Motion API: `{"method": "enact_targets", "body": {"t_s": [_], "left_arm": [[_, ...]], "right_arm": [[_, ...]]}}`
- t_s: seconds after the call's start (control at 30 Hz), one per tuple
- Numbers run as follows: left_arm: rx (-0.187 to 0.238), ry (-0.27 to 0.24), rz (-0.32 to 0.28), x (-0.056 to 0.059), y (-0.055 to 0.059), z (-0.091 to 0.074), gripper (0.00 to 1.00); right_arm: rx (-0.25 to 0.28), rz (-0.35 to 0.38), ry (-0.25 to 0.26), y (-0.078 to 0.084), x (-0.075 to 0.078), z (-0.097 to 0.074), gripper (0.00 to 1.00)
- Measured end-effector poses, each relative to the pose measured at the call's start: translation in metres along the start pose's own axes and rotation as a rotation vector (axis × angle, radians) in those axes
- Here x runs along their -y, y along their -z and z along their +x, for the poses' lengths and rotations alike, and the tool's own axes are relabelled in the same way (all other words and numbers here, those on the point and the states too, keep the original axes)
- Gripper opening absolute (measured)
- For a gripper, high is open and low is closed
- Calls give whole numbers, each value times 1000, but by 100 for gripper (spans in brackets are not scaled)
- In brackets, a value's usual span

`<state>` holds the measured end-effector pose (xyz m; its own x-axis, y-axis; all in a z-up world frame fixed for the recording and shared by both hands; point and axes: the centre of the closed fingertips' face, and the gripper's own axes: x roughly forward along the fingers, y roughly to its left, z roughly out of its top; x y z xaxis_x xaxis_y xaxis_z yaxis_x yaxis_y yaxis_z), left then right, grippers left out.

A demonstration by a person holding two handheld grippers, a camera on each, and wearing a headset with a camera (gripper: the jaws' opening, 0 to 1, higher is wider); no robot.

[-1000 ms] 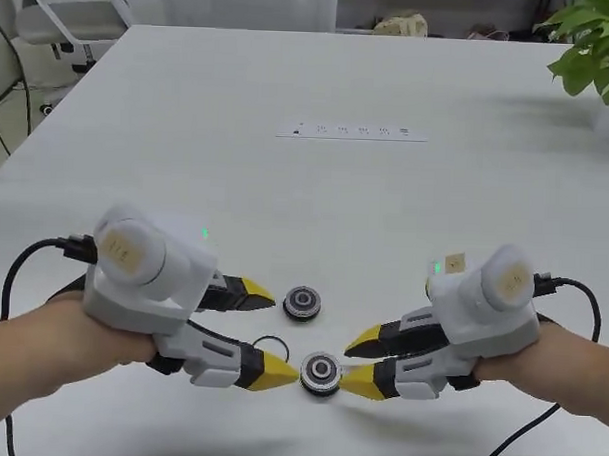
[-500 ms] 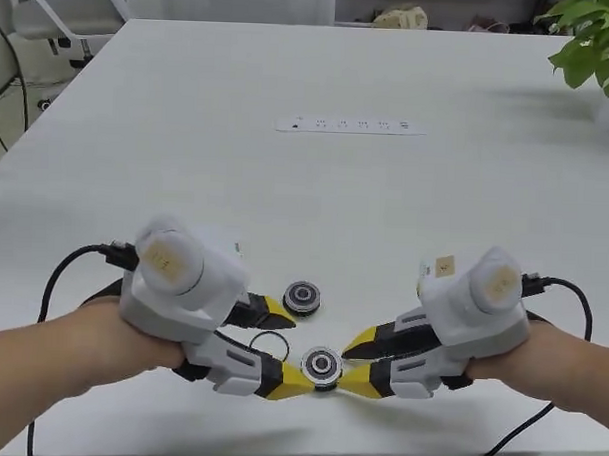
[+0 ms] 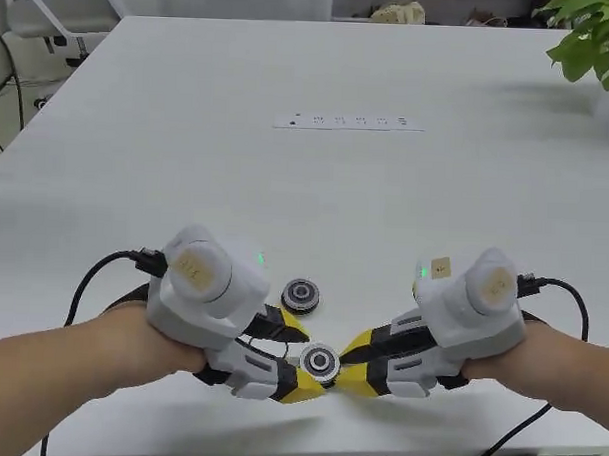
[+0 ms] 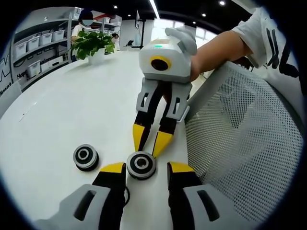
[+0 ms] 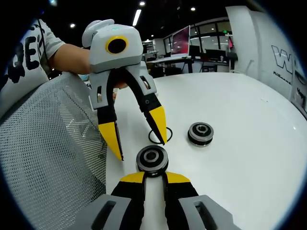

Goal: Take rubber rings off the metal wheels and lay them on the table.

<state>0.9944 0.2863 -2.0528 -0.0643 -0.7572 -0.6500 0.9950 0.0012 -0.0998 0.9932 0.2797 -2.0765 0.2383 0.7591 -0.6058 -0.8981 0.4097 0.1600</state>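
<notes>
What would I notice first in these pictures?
Two yellow-tipped grippers, the left gripper and the right gripper, face each other nose to nose at the near edge of the table, with a little metal wheel between their tips. A second wheel sits just behind, and a thin black ring lies loose near it.

Right gripper view: a large letter "W" stands on the white wall panel (image 5: 282,58), and bold dark letters, cut off and reading roughly "GE", stand on the person's white shirt (image 5: 29,51). Head view: the marks on the strip (image 3: 346,121) on the table (image 3: 456,193) are too small to read.
</notes>
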Motion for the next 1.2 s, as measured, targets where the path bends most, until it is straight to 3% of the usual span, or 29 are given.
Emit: {"method": "enact_targets", "body": {"t_s": [0.37,0.67,0.77,1.2], "left_arm": [[-2,-6,9,0,0,5,17],[3,-56,77,-4,1,6,9],[0,-70,110,-4,2,6,9],[26,-89,90,-6,2,6,8]], "right_arm": [[4,4,-2,0,0,0,11],[8,8,0,0,0,0,11],[6,10,2,1,0,0,10],[1,71,10,2,1,-1,4]]}}
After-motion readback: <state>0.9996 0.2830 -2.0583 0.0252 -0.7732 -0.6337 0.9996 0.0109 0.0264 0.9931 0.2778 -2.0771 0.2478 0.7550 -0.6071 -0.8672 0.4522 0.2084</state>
